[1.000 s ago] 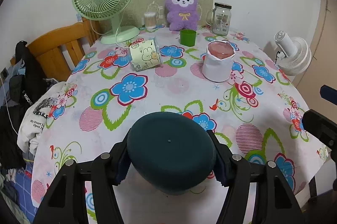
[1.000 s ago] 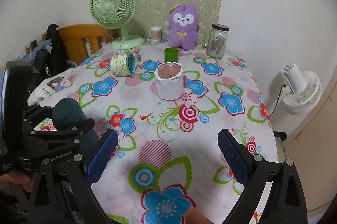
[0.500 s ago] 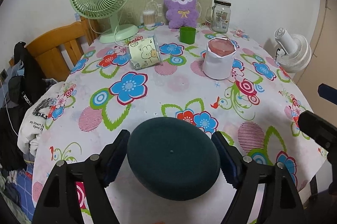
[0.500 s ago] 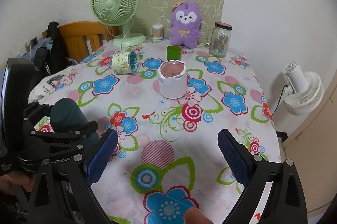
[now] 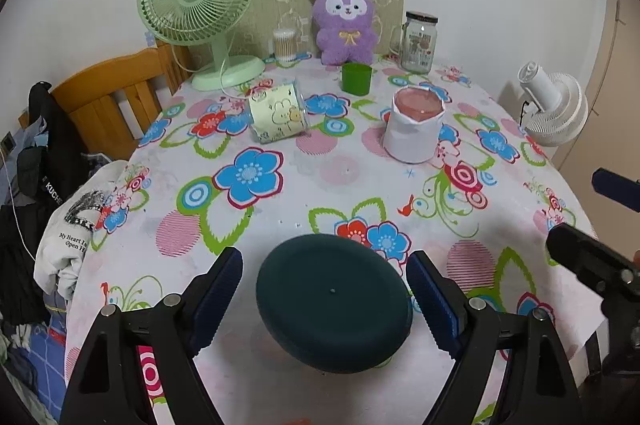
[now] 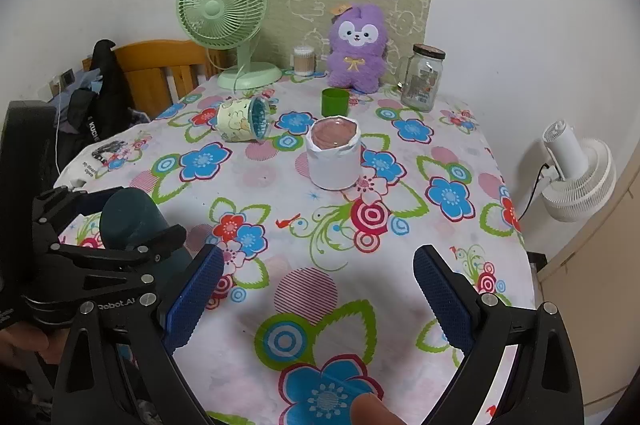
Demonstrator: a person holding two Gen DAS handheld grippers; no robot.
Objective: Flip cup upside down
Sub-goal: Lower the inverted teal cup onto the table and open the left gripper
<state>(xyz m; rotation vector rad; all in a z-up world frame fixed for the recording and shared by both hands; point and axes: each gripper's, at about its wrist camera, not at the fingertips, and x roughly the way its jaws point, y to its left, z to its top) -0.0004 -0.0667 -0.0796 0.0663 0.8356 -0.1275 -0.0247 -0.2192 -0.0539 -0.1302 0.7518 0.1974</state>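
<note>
While the dark teal cup (image 5: 334, 303) stands base-up on the floral tablecloth (image 5: 256, 209) between the spread, non-touching fingers of the left gripper (image 5: 325, 299), and the right gripper (image 6: 318, 299) is held wide and empty, the cup is judged rigid, light, apparently smooth, best gripped across its sidewalls.

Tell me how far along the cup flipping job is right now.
Done: the dark teal plastic cup stands base-up on the floral tablecloth, so the flip itself looks finished. In hand: the left gripper has its jaws open on either side of the cup, with gaps visible, so it appears released. The right gripper is open and holds nothing. Left: probably only pulling the left gripper clear.
</note>
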